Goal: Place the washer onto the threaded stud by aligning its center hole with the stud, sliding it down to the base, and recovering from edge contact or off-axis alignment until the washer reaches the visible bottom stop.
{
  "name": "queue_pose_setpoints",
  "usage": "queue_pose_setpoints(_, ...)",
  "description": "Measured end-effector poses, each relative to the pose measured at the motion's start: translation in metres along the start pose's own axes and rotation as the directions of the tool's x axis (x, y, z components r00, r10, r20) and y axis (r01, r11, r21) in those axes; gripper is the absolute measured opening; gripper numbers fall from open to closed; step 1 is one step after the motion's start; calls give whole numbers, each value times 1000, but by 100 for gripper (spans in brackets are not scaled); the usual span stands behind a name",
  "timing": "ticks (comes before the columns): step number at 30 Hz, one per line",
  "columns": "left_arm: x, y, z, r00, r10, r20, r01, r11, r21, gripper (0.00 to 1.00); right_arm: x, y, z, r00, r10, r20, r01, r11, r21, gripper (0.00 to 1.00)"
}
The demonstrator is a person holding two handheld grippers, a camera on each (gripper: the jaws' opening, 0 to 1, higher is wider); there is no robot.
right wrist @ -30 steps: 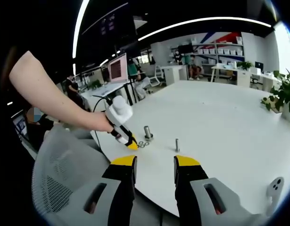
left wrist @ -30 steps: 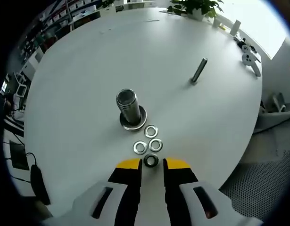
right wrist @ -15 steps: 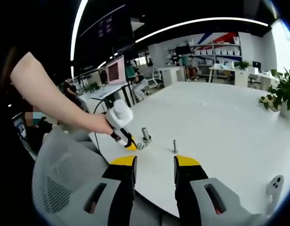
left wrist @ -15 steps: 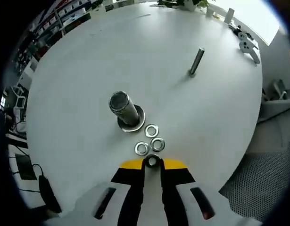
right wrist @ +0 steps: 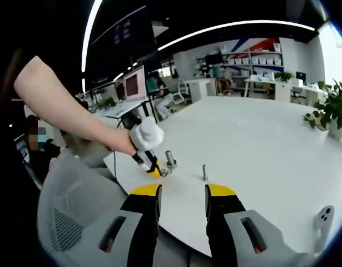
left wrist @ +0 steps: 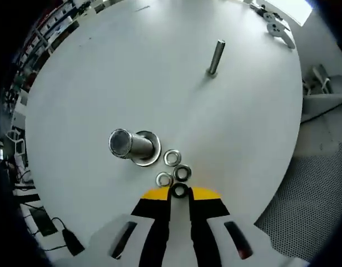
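Left gripper view: left tongs low over the near edge of the white round tabletop, yellow tips pinched on a dark washer that sits between them. Washer looks flat at tabletop level; cannot tell if lifted.

Just beyond the tips, 3 loose washers in a tight cluster: one darker-looking, one to its left, one farther out. All lie flat, near-touching, right in the line from held washer to the big stud.

Big threaded stud stands on its wide base flange just beyond-left of the cluster; top end bare, nothing on the shaft. Flange edge close to the farthest loose washer.

Thin stud upright, well apart, toward the far-right of the tabletop, w/ open surface around it. White clamp-like fittings at the far rim. Grey mesh chair beside the tabletop edge at right.

Right gripper view: right tongs apart, holding nothing, off the tabletop edge. Person's forearm reaches in from the left w/ the left tongs down at the washers; big stud and thin stud beyond. Potted plant at right.
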State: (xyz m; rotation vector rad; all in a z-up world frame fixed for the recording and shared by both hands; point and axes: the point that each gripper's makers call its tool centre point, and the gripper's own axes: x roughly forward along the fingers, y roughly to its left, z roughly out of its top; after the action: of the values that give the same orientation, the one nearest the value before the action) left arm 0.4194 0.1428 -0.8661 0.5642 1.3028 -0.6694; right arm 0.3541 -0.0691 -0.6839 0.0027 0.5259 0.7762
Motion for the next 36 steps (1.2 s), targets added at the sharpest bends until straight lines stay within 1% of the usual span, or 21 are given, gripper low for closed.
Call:
queue_pose_setpoints(2,0,0,-1,1000,-2,0,2,1000,-6,10,-1,0,1,1000,-2,3,2,1000,-1,33)
queue_pose_setpoints(6,-1,-1,-2,1000,1,19,-1,1000,1,9,0,-1,0,1000,-3,4,3,1000,-3,33)
queue_pose_setpoints(9,-2,-3,-6,1000,-8,23,9,1000,-17,9,0,-2,1,1000,-5,3,5,1000,0,33)
queue_pose_setpoints(13,-4,-6,-11,999,-9,39,9,1000,-16,9,0,-1,1,1000,-2,2,2,1000,-4,33)
queue_pose_setpoints(15,-7,-11,-10,998,-11,58,12,1000,-5,9,0,-1,0,1000,-4,2,4,1000,-7,33)
queue_pose_setpoints(16,-10,-13,-8,998,-8,68,7,1000,22,9,0,-1,1,1000,-5,3,5,1000,-6,33)
queue_pose_setpoints(18,-15,-15,-5,997,-6,79,3,999,45,9,0,-2,1,1000,-6,4,6,1000,-2,33)
queue_pose_setpoints(20,-24,-17,6,993,-6,114,0,999,48,9,0,-2,1,1000,-6,6,6,1000,1,33)
queue_pose_setpoints(21,-30,-17,14,990,-4,142,-3,999,48,9,0,-2,1,1000,-7,7,7,1000,1,33)
queue_pose_setpoints(22,-31,-17,17,988,-2,153,-5,999,47,9,0,-2,1,1000,-7,6,7,1000,0,33)
queue_pose_setpoints(23,-37,-17,27,981,-1,194,-7,999,40,9,-1,-2,1,1000,-7,6,7,1000,-2,33)
queue_pose_setpoints(24,-41,-18,34,976,-3,220,-4,999,33,9,-1,-2,1,1000,-10,6,10,1000,-7,33)
queue_pose_setpoints(25,-48,-18,44,966,2,258,-9,1000,25,9,-1,-2,1,1000,-10,7,10,1000,-9,33)
queue_pose_setpoints(28,-61,-16,64,947,10,320,-16,1000,14,9,-1,-2,1,1000,-11,5,11,1000,-10,33)
queue_pose_setpoints(30,-67,-16,75,942,11,335,-20,1000,22,9,-2,-3,2,1000,-14,11,14,1000,-2,33)
queue_pose_setpoints(33,-69,-15,85,944,7,329,-24,999,49,9,-2,-5,2,1000,-20,12,20,1000,-1,33)
queue_pose_setpoints(36,-72,-15,96,947,6,320,-39,995,96,9,-2,-5,2,1000,-20,13,21,1000,-6,32)
